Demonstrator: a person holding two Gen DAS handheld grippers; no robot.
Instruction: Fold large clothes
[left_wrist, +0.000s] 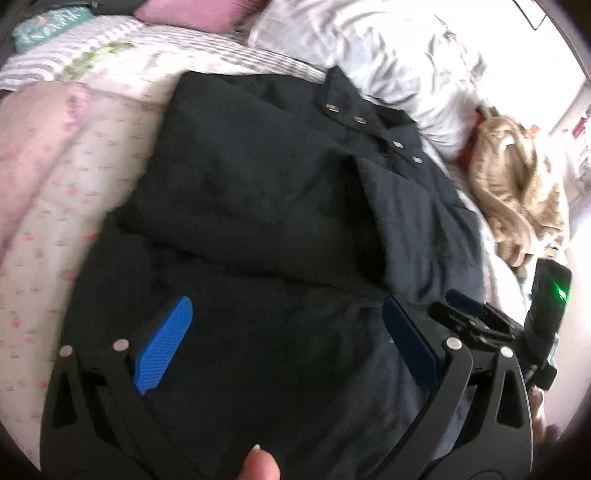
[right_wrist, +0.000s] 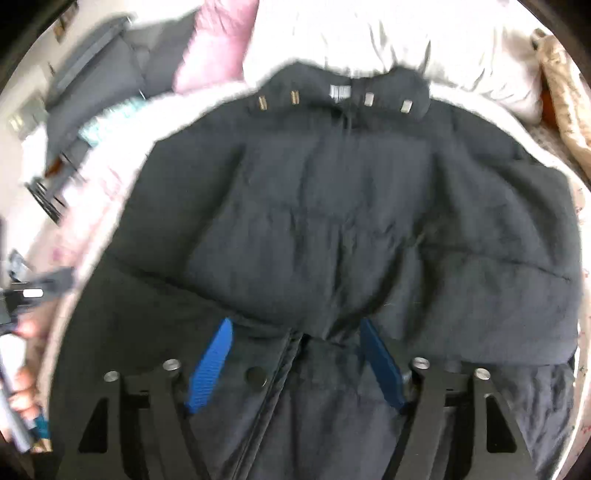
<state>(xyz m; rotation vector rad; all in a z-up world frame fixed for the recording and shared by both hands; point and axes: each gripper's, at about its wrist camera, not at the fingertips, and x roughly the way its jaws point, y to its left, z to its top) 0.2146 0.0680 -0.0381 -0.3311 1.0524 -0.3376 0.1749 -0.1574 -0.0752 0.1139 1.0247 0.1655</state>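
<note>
Jacket (right_wrist: 332, 221), dark and quilted, lying front-up on the bed (left_wrist: 74, 184), collar (right_wrist: 343, 92) at the far end from both hand-held grippers. Both sleeves appear already folded inward across the chest; the lower body and zip line run back beneath the right hand-held gripper (right_wrist: 295, 358).

Right hand-held gripper: blue pads spread wide, one on each side of the zip, directly above the point where the folded sleeves meet. Nothing lies pinched between them. Left hand-held gripper (left_wrist: 288, 343): pads likewise spread, hovering over the lower left part of the jacket with no cloth clamped. In the left wrist view the right unit shows just beyond the left gripper's right finger.

Handling, as a judgement: padded fabric of this kind is soft, bulky and springy, fairly light for its volume, with a smooth shell that may slip between narrow pads. Folded layers tend to puff open again. A secure hold would take a thick pinch at the hem corners, nearest the grippers, one corner per gripper, so the lower half can be carried up toward the collar. Seams and the zip edge offer firmer purchase than open quilting.

A tan blanket (left_wrist: 517, 177) lies beyond the jacket, to the right of the left gripper.
</note>
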